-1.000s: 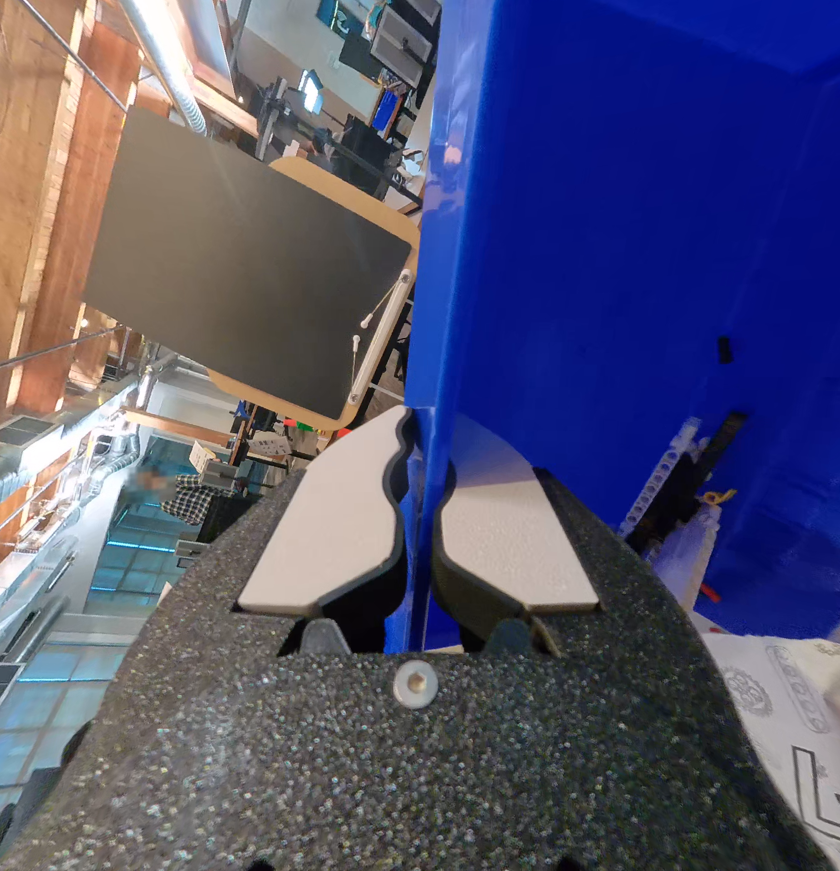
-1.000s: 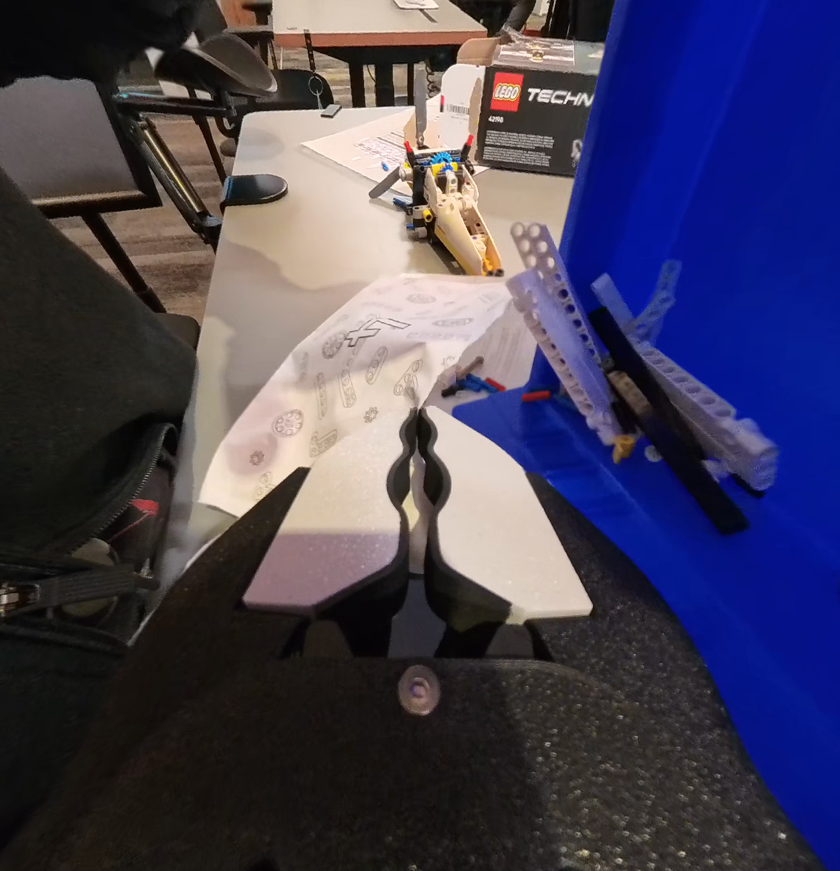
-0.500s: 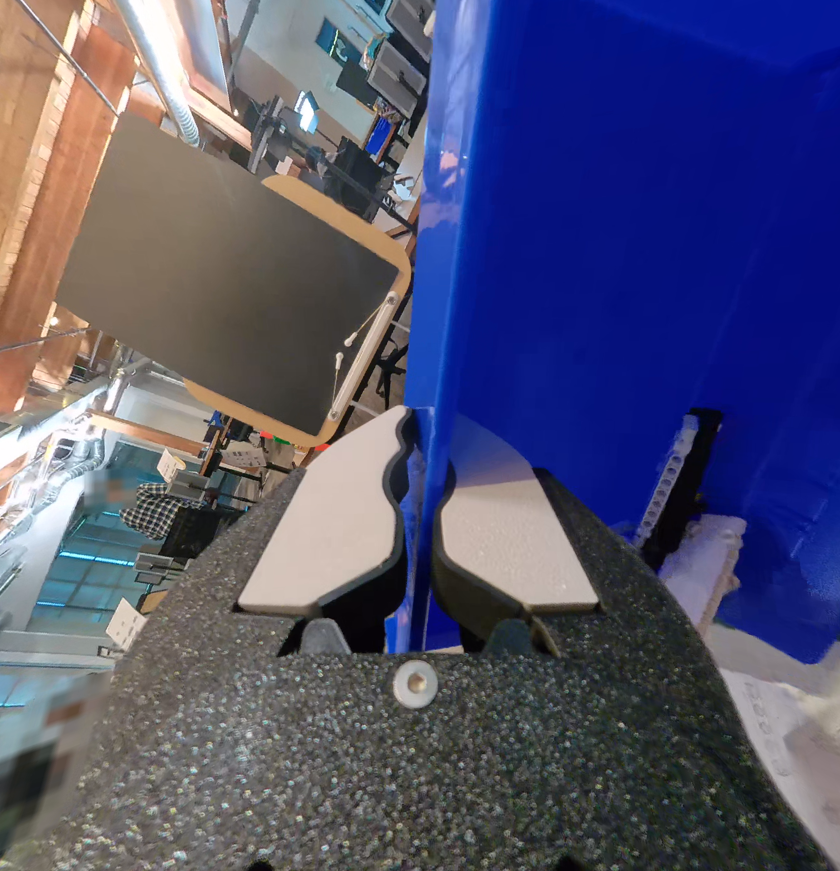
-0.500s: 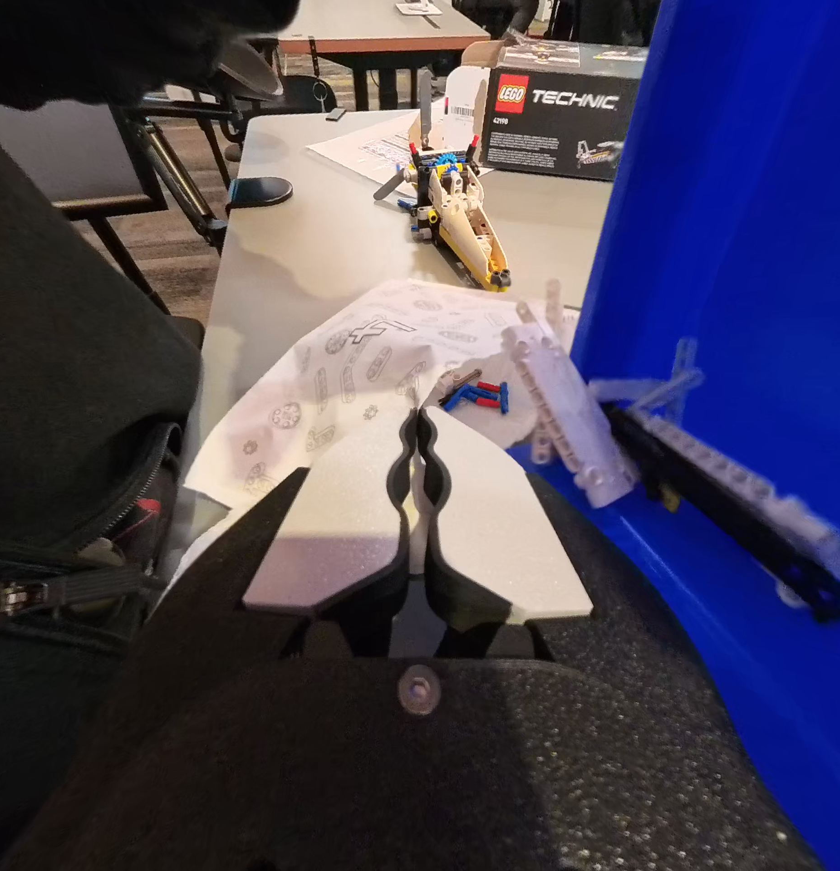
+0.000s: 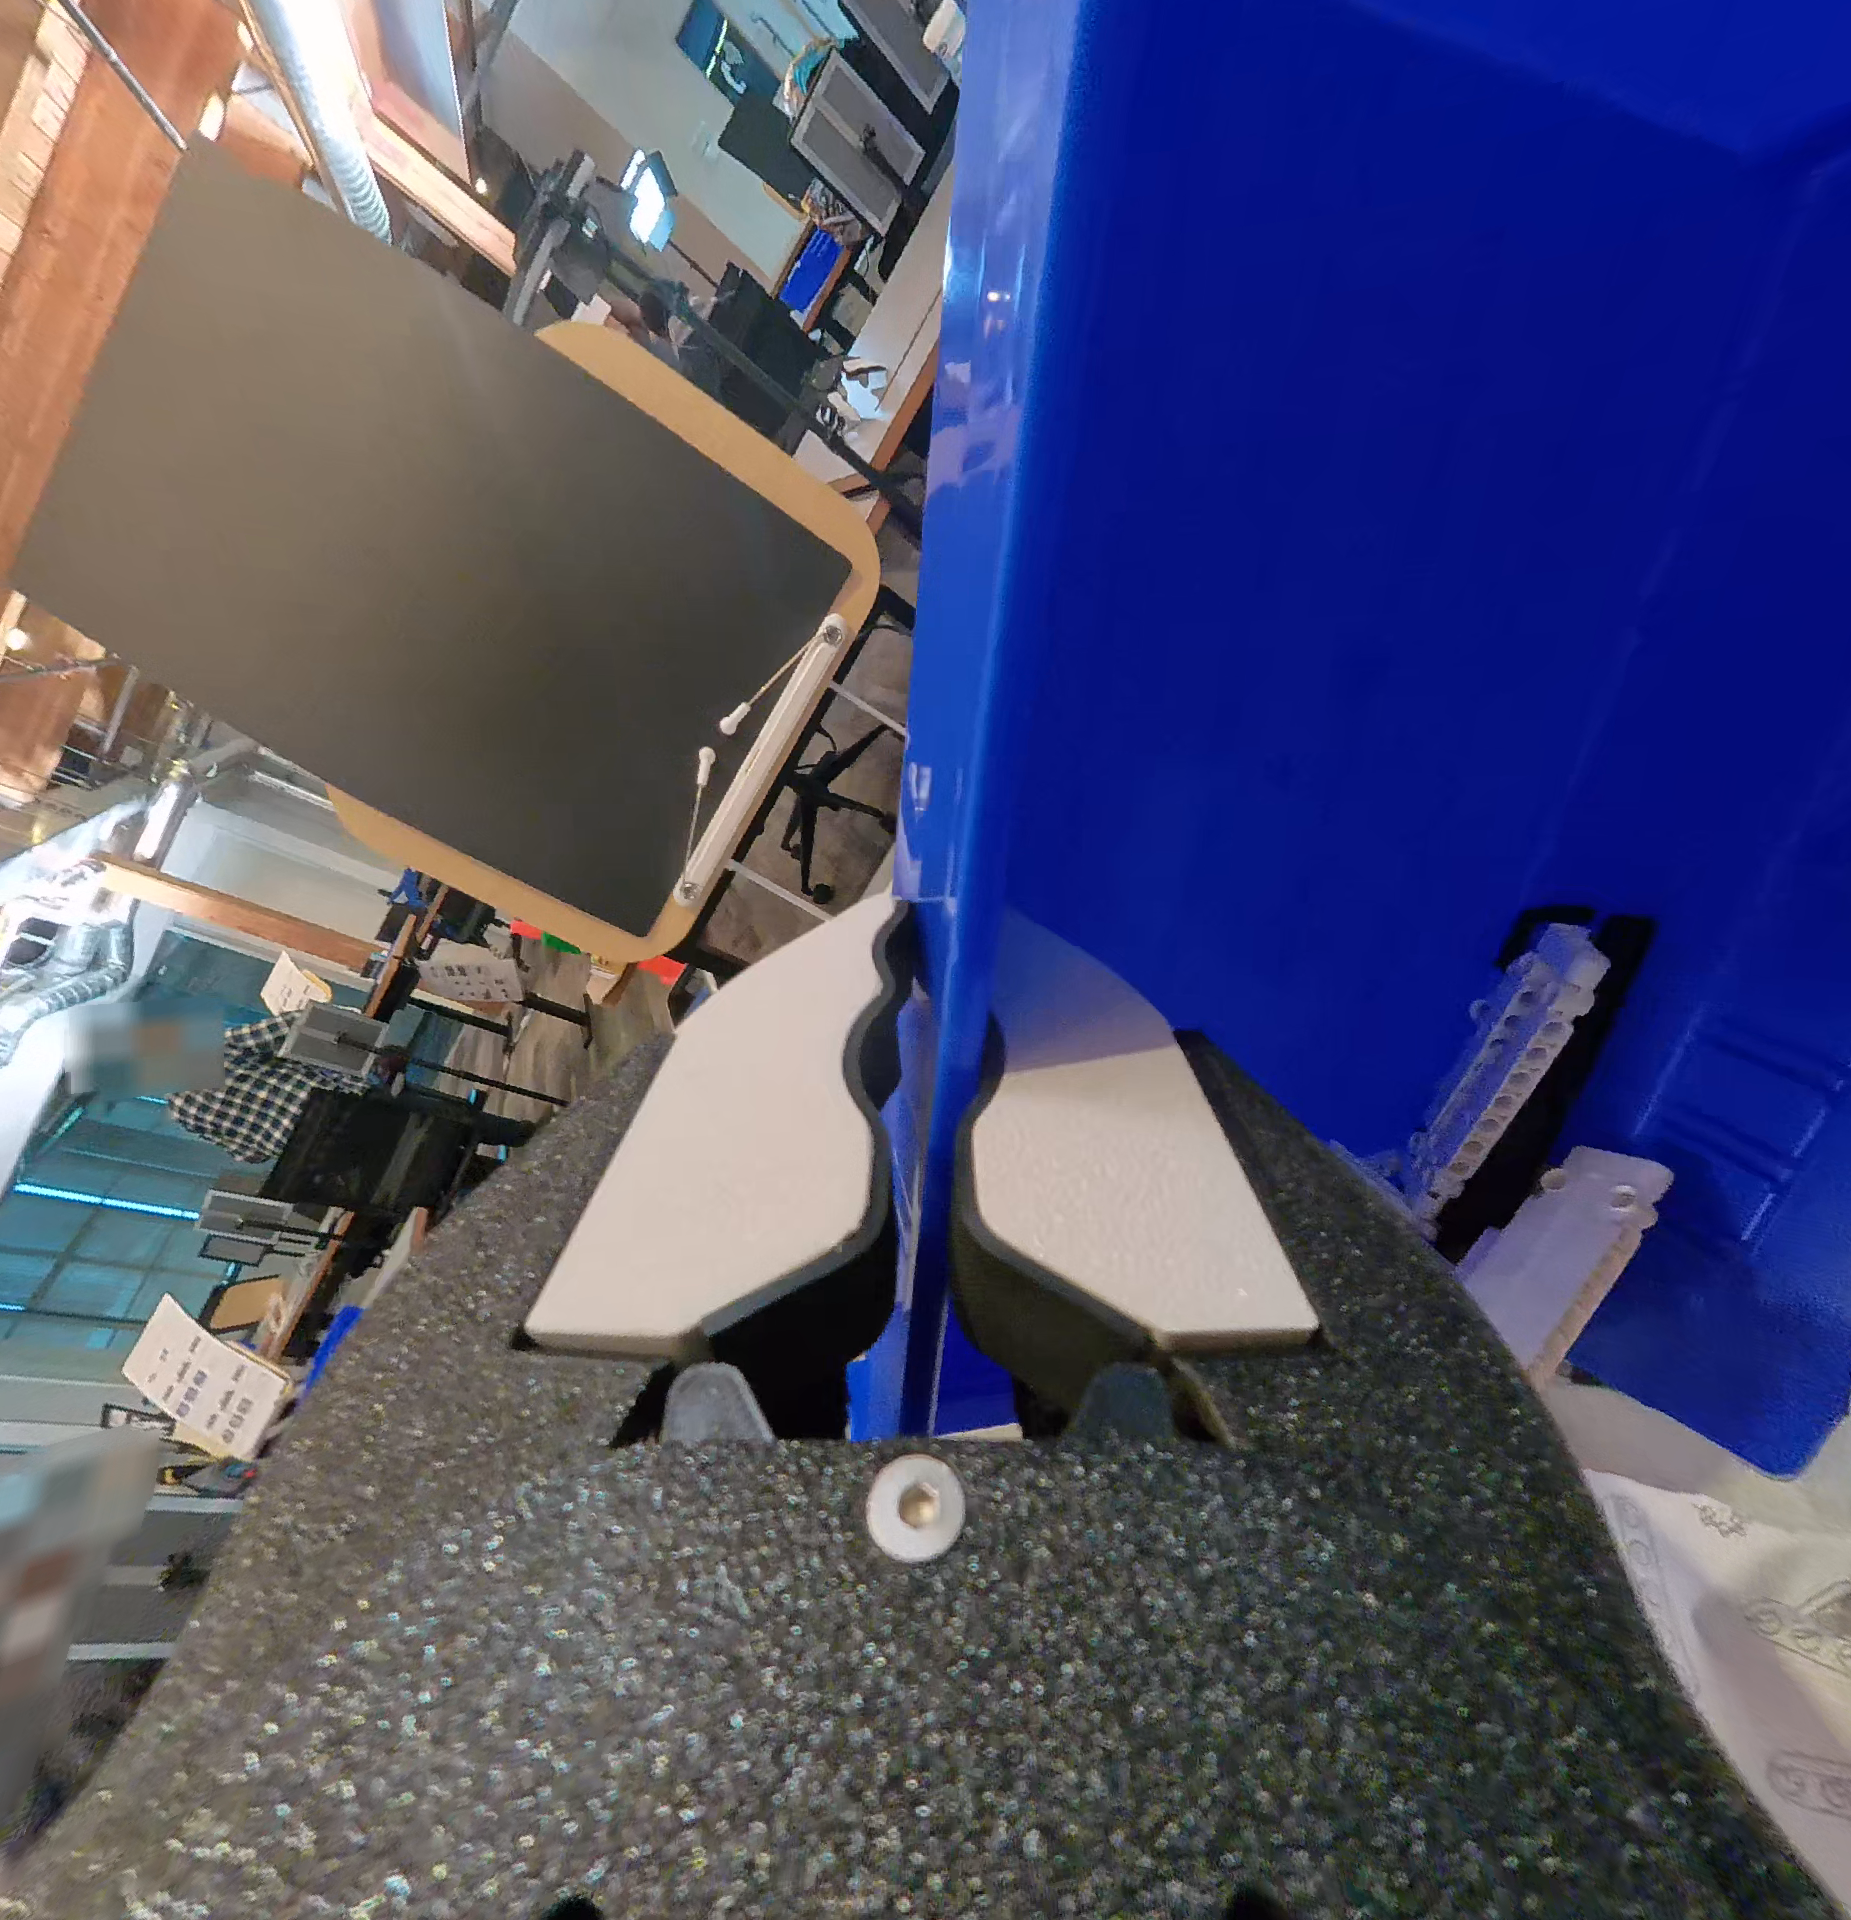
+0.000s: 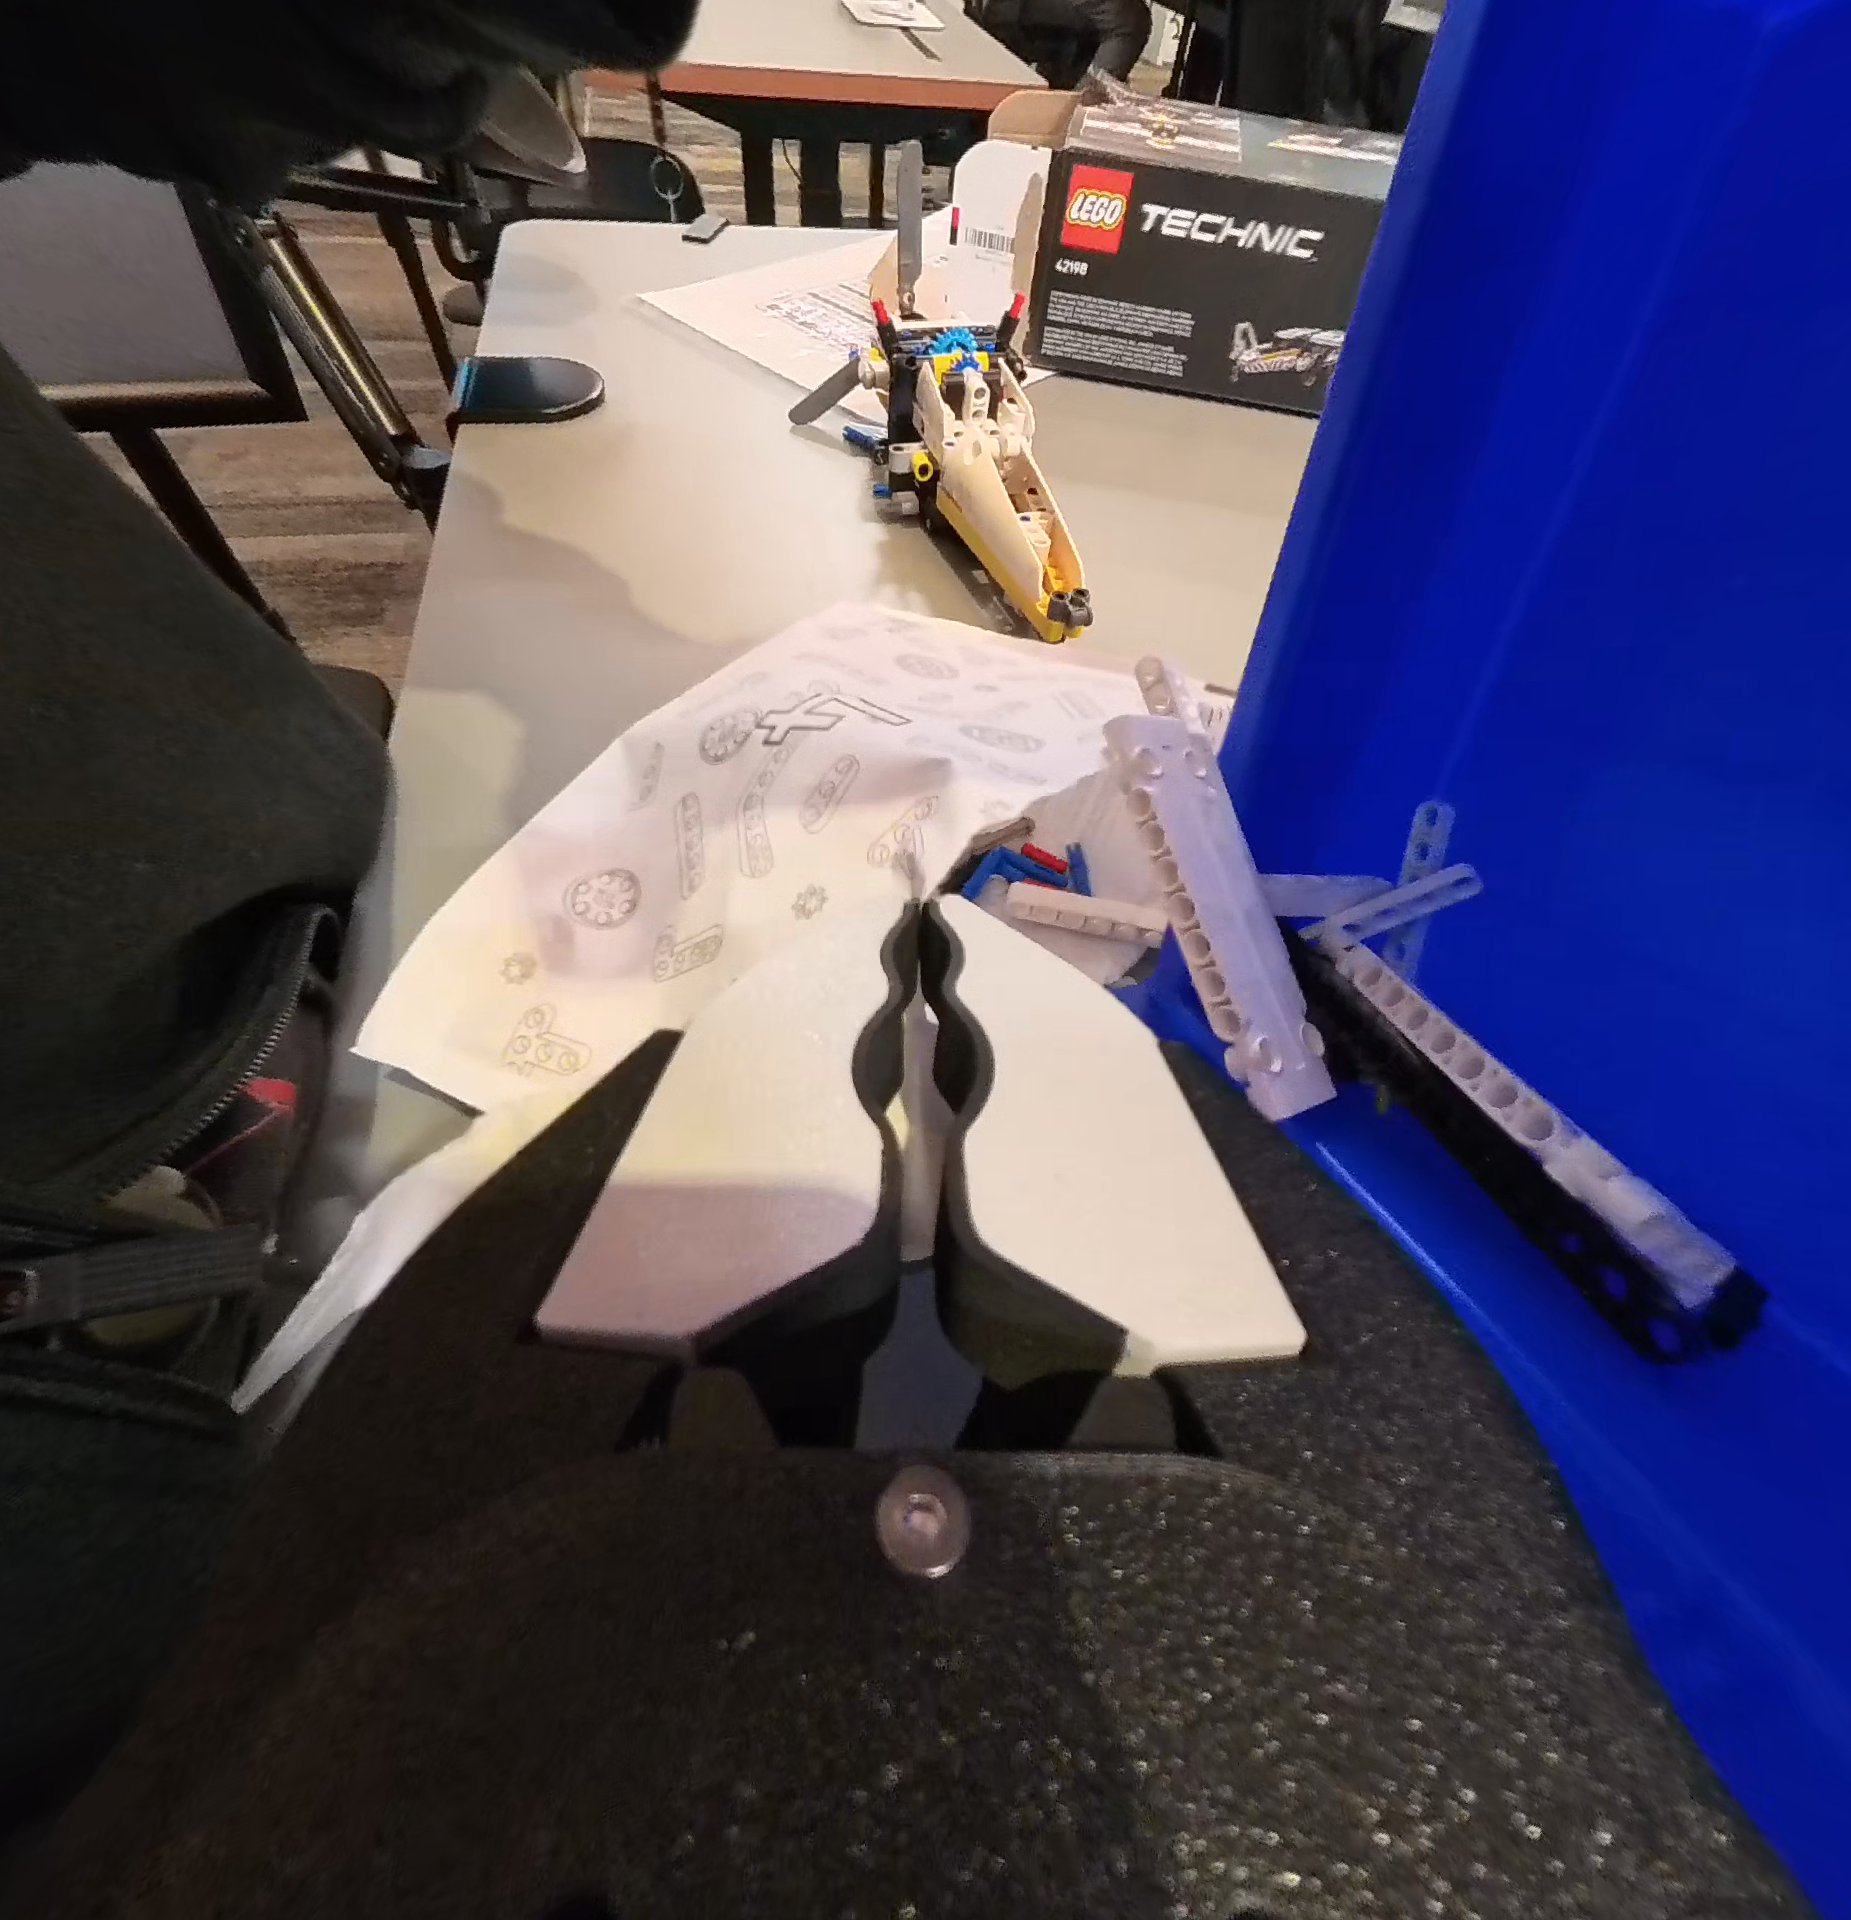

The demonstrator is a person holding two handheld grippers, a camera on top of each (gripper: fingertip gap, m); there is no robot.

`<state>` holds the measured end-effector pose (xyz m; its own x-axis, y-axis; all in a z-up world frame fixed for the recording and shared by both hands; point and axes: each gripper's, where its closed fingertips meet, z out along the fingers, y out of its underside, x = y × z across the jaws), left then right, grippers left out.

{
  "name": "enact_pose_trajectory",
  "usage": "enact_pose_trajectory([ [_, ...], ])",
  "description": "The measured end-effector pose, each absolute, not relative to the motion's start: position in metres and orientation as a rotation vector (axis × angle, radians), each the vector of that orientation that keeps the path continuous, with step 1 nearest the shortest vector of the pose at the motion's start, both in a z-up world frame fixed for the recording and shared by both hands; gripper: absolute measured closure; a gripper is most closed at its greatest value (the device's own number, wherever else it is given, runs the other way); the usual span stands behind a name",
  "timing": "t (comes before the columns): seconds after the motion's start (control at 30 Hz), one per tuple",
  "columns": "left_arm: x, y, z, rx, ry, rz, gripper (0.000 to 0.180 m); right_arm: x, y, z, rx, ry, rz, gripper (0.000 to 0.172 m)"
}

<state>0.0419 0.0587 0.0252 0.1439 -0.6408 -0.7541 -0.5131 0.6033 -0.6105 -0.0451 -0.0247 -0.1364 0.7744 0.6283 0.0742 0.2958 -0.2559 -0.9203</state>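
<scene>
The left wrist view is rolled steeply, so the room appears tilted. A red-brown brick wall [image 5: 27, 312] fills the 10 o'clock corner, with a ribbed silver ventilation duct [image 5: 329, 145] running beside it. A large matte black board with a rounded light-wood frame [image 5: 433, 540] occupies the centre-left (a white tray is fixed along one edge). Toward 12 o'clock stand dark monitors on stands [image 5: 640, 208]. A black swivel chair base [image 5: 827, 790] rests on grey-brown plank flooring [image 5: 859, 665]. At 9 o'clock, teal-lit glass panels [image 5: 79, 1226] glow. In the right wrist view, a pale grey rounded-corner table [image 6: 609, 540] catches bright overhead light; a wood-edged grey table [image 6: 848, 62] stands at 12 o'clock.
</scene>
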Motion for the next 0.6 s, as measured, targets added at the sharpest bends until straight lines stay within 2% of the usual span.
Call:
enact_pose_trajectory([
  [0.6, 0.017, 0.092, 0.027, -1.177, 1.393, -0.252, 0.174, -0.04, -0.025, -0.135, -1.795, -0.786, 0.206, 0.172],
])
